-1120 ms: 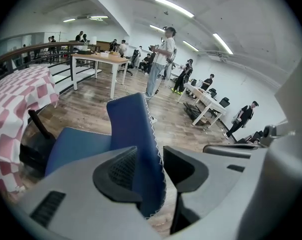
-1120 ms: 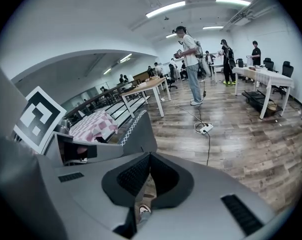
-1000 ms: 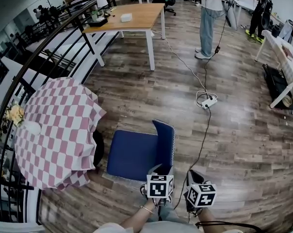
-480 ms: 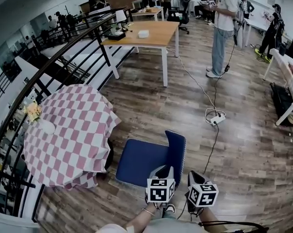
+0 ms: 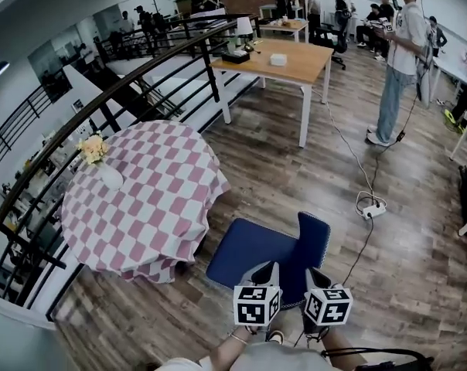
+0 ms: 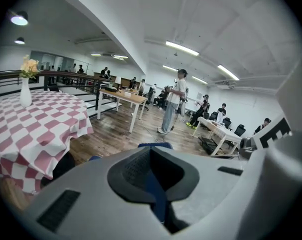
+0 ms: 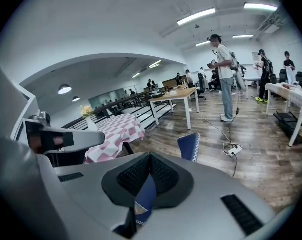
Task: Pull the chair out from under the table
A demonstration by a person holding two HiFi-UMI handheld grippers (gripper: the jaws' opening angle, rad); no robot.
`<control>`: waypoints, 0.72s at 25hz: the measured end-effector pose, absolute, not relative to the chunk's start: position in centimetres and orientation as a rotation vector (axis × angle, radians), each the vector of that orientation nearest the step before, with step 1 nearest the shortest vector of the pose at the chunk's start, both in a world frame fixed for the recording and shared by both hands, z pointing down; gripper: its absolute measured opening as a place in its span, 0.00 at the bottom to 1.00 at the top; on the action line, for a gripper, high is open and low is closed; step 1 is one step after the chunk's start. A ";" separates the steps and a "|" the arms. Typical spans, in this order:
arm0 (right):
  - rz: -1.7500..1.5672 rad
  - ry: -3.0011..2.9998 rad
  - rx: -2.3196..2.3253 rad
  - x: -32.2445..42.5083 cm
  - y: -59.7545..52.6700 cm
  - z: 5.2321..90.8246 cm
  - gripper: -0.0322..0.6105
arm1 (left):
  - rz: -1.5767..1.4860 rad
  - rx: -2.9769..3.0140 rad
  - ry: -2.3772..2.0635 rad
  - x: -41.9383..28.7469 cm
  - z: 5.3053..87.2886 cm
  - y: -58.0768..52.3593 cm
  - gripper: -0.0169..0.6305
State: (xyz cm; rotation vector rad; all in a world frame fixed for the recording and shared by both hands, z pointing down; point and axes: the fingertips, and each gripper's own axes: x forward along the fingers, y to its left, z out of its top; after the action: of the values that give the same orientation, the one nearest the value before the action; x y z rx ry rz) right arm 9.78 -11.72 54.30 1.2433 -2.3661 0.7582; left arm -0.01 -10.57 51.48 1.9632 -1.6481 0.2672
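Left fingers: the left gripper (image 6: 153, 181) has its fingers (image 6: 131, 169) pressed together, with a thin strip of blue pinched between them.
Right fingers: the right gripper (image 7: 147, 179) has its fingers (image 7: 166, 176) shut tight too, on a blue edge with white stitches.
Chair back: I think both bits of blue are the near end of the chair back (image 5: 312, 242). In the head view the two grippers sit right at it, side by side.
Chair: the chair (image 5: 249, 250) stands on the wood floor (image 5: 295, 168). Its seat is just beside the hanging cloth (image 5: 175, 250), and I see no part of it under the cloth.
Table: the round table (image 5: 141, 192) with the pink and white squares is to the left of the chair. A vase of flowers (image 5: 102, 165) stands on its far side.
What just changed: the left fingers have just closed on the chair.
What it means: both hands now hold the chair, so it can be pulled straight. The seat looks almost free already. I think a bit more pull away from the table would finish the job.
Then and now: a second ago the head view looked further down. Now it looks up more, so the table sits nearer the middle and the standing person (image 5: 400, 52) is far to the right. The seat is close to the cloth both times, so I cannot tell if the chair has moved.
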 end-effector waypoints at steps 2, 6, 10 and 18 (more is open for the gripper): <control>0.742 -2.391 1.188 8.1 -11.6 54.1 0.08 | 0.231 1.932 -1.691 -1.8 51.0 -9.8 0.03; 0.709 -2.434 1.104 4.8 -11.8 53.5 0.08 | 0.174 1.861 -1.782 -5.6 50.3 -8.5 0.03; 0.682 -2.473 1.037 1.6 -12.0 52.8 0.08 | 0.131 1.778 -1.864 -9.4 50.1 -7.0 0.03; 0.637 -2.556 0.916 -4.0 -11.9 51.1 0.08 | 0.030 1.650 -1.983 -15.3 49.4 -4.8 0.03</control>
State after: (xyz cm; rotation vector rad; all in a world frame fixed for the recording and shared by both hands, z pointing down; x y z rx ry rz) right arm -3.98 -11.89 51.08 0.9156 -2.5559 0.6373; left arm -15.34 -4.85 49.37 1.6499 -1.9832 0.0303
